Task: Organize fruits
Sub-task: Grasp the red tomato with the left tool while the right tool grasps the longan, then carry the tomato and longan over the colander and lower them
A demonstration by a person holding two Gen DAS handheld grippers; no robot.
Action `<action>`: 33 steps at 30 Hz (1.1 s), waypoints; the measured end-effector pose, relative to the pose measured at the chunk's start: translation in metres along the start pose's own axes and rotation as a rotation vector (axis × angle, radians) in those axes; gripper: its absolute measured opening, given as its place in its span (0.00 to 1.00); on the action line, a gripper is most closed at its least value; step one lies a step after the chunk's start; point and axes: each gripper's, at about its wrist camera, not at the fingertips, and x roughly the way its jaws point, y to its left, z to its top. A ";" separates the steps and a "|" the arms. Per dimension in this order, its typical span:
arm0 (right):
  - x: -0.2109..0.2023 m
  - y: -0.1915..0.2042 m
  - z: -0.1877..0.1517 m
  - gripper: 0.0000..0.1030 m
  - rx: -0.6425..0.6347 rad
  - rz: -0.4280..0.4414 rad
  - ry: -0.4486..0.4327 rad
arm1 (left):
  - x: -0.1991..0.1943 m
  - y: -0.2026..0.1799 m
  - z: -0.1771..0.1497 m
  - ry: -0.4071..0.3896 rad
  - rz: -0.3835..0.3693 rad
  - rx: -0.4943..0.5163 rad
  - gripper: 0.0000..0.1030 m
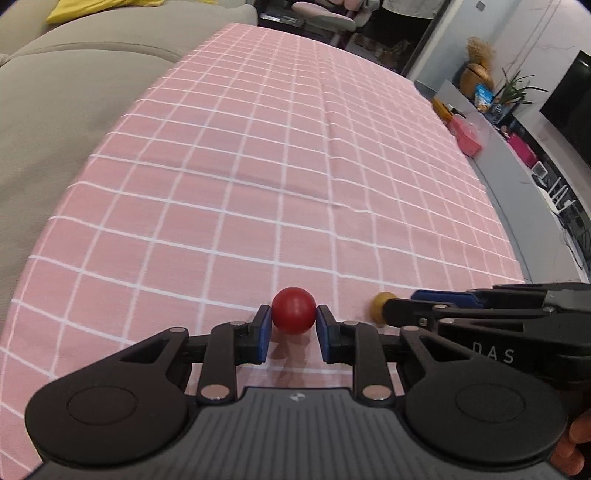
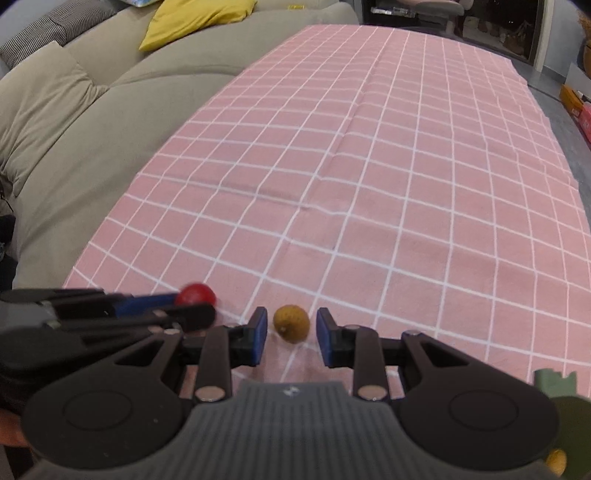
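A round red fruit (image 1: 294, 311) sits between the blue pads of my left gripper (image 1: 291, 334), which touch it on both sides, just above the pink checked cloth (image 1: 280, 166). It also shows in the right wrist view (image 2: 195, 293) at the left gripper's tip. A small brown-yellow fruit (image 2: 291, 323) lies on the cloth between the open fingers of my right gripper (image 2: 291, 336), with gaps on both sides. The same fruit peeks out behind the right gripper in the left wrist view (image 1: 380, 308). The two grippers are side by side, close together.
A grey sofa (image 1: 55, 122) with a yellow cushion (image 2: 195, 18) runs along the table's left edge. A green object (image 2: 565, 406) and a yellowish fruit (image 2: 556, 461) sit at the near right corner. Shelves with clutter (image 1: 517, 140) stand beyond the right edge.
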 end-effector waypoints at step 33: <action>-0.009 0.011 -0.008 0.18 -0.011 -0.017 0.000 | -0.008 -0.006 0.007 0.009 0.000 -0.010 0.29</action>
